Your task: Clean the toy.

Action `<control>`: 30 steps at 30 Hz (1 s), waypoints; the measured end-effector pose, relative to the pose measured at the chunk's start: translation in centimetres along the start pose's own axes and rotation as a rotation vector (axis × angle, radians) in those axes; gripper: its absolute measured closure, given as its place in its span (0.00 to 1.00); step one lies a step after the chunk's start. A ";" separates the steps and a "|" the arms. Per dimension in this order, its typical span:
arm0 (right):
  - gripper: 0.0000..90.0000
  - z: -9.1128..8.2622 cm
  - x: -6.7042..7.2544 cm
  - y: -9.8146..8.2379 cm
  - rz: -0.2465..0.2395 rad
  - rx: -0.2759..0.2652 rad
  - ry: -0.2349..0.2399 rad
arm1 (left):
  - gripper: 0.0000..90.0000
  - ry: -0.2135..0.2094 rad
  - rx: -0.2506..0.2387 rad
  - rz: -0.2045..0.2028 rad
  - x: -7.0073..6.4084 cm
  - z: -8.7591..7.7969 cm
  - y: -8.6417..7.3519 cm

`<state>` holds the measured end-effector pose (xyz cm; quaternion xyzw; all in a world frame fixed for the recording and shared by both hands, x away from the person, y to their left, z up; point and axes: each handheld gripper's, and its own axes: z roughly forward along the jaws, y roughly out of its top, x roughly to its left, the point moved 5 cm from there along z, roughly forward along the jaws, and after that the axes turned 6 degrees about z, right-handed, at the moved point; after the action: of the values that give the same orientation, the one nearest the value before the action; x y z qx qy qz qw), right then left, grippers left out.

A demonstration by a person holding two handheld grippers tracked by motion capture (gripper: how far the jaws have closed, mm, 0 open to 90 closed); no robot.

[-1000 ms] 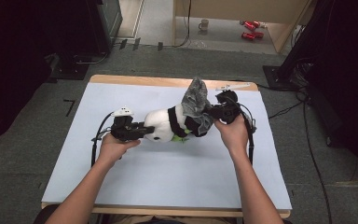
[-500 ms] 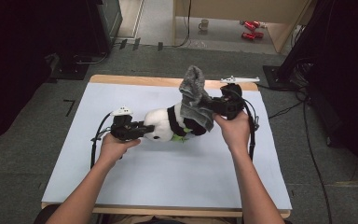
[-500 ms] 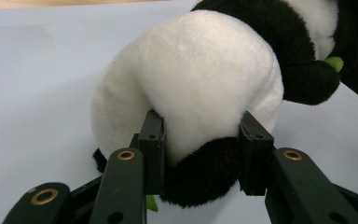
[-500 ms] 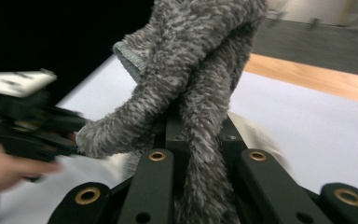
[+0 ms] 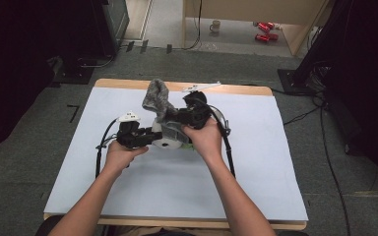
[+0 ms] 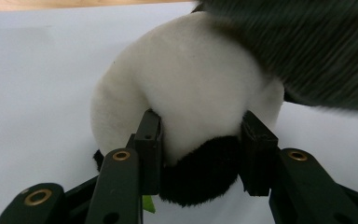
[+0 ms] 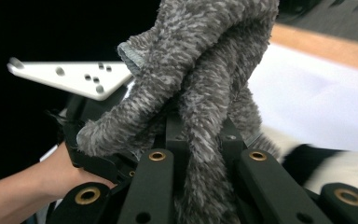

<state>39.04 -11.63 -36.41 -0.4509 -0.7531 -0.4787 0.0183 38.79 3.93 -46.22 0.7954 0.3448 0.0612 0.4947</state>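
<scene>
On the white table (image 5: 275, 162) — left tool (image 6: 200, 154) pinches the plush toy (image 6: 191, 98), right tool (image 7: 200, 140) (close view) clamps the grey sock (image 7: 205, 70).

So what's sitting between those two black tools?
A black-and-white plush toy with a grey fuzzy cloth over it, seen in the high view.

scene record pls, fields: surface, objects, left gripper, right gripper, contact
surface: white sheet covering a wooden table
objects: black-and-white plush toy; grey fuzzy sock
left hand-held gripper: shut on the plush toy, jaws pressing into both sides
right hand-held gripper: shut on the grey fuzzy sock, fabric bunched between jaws
contact: sock drapes over the plush toy; toy rests on the sheet
</scene>
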 end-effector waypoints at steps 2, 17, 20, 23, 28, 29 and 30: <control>0.90 1.5 -0.3 -0.6 0.015 0.032 -0.007 | 0.65 0.001 -0.005 -0.002 0.0 0.0 0.0; 0.89 -2.4 -5.5 -2.0 -0.007 0.036 -0.198 | 0.67 0.003 0.015 0.006 0.2 0.0 -0.1; 0.89 -4.3 -6.3 -2.0 0.012 0.003 -0.196 | 0.67 -0.003 0.017 -0.004 0.7 -0.1 -0.1; 0.89 -5.8 -7.3 -2.2 0.029 -0.019 -0.204 | 0.67 -0.026 0.019 -0.015 1.1 -0.2 -0.2; 0.89 -7.1 -9.1 -3.0 0.045 -0.039 -0.197 | 0.67 -0.044 0.030 -0.008 1.6 -0.4 -0.4; 0.89 -7.3 -9.5 -3.2 0.045 -0.055 -0.177 | 0.67 -0.049 0.033 -0.008 1.7 -0.5 -0.4; 0.89 -7.4 -9.8 -3.3 0.042 -0.061 -0.160 | 0.67 -0.057 0.034 -0.009 1.9 -0.6 -0.5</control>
<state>39.55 -23.99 -39.25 -0.5036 -0.7276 -0.4636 -0.0456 39.73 5.64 -46.80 0.8035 0.3354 0.0305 0.4909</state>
